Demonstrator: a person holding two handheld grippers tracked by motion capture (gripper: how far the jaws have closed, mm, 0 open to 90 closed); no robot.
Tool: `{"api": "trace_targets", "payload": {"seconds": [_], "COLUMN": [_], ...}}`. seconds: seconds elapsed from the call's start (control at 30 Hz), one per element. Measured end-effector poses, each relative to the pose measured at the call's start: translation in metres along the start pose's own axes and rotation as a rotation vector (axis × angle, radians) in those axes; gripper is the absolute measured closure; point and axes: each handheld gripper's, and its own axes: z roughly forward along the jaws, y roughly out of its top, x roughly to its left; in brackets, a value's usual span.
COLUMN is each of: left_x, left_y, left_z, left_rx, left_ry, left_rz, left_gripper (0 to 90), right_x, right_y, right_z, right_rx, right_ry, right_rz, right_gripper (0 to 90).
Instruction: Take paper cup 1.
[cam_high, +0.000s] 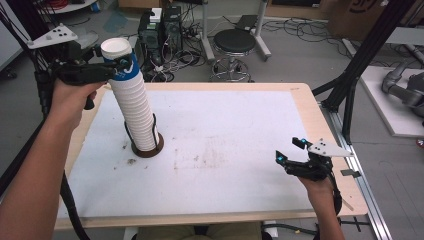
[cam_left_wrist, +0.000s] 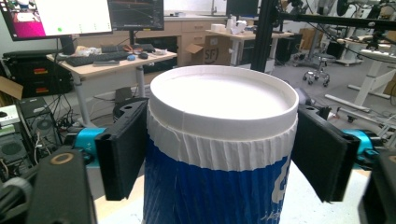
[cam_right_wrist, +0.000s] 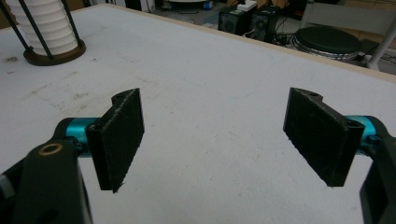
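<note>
A tall stack of upturned white paper cups stands in a wire holder with a round brown base at the table's left. The top cup has a blue band and a white bottom facing up. My left gripper reaches in level from the left, shut on that top cup, with a black pad pressed against each of its sides. Near the table's front right edge, my right gripper stands open just above the white surface, nothing between its pads. The right gripper view has the stack far off.
The white mat covers the wooden table, stained near its middle. Behind the table on the floor are a black stool, computer towers and cables. A black frame post stands off the right edge.
</note>
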Motion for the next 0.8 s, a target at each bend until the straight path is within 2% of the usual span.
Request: {"api": "trace_targets", "payload": {"seconds": [0.23,0.37,0.5,0.8], "left_x": [0.001,0.001,-0.002,-0.008], "left_y": [0.001,0.004,0.018,0.043], "left_z": [0.0,-0.002,-0.005,-0.011], "left_rx": [-0.001,-0.028,-0.041,-0.095], "left_ry": [-0.002,-0.004,-0.005,0.002], "left_rz": [0.001,-0.007,0.007,-0.004], "left_gripper": [27.1,27.7,27.8,27.9], "right_x": [0.001,0.001,0.001,0.001], "right_y": [0.0,0.0,0.0,0.0], "right_z": [0.0,0.001,0.001,0.001], "right_rx": [0.001,0.002,0.0,0.002], "right_ry": [0.001,-0.001,0.0,0.005], "right_rz": [0.003,0.001,0.003,0.002], "right_gripper": [20.8,20.9,20.9,20.9]}}
